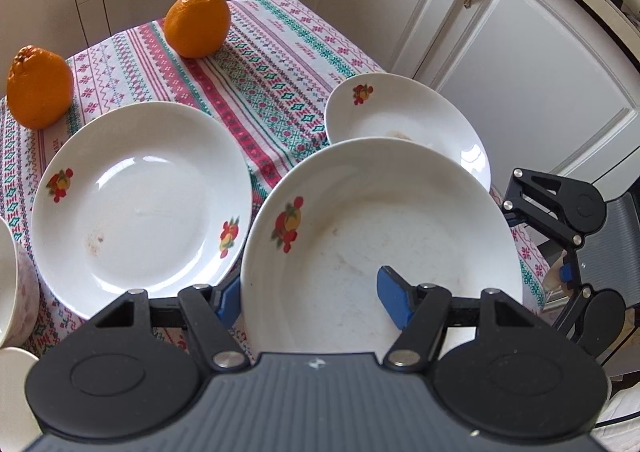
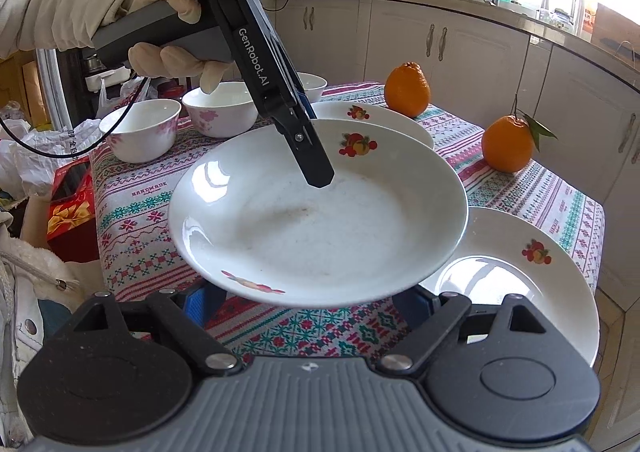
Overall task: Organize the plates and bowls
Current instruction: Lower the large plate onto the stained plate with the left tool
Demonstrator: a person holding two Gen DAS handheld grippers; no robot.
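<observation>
Left jaws (image 1: 312,298) clenched on the rim of the lifted plate (image 1: 380,240), right jaws (image 2: 312,302) spread empty underneath it. Nothing's stacked yet: two plates (image 1: 140,208) beyond my jaws and the bowls (image 2: 140,128) sit separately on the worktop (image 1: 260,64).

Two oranges (image 1: 197,23) (image 1: 39,87) on patterned tablecloth (image 1: 256,64)

The left claw's body (image 2: 248,12) reads "DAS" and "GenRobot.AI"; the tablecloth (image 2: 136,212) reads "HANDMADE".
</observation>
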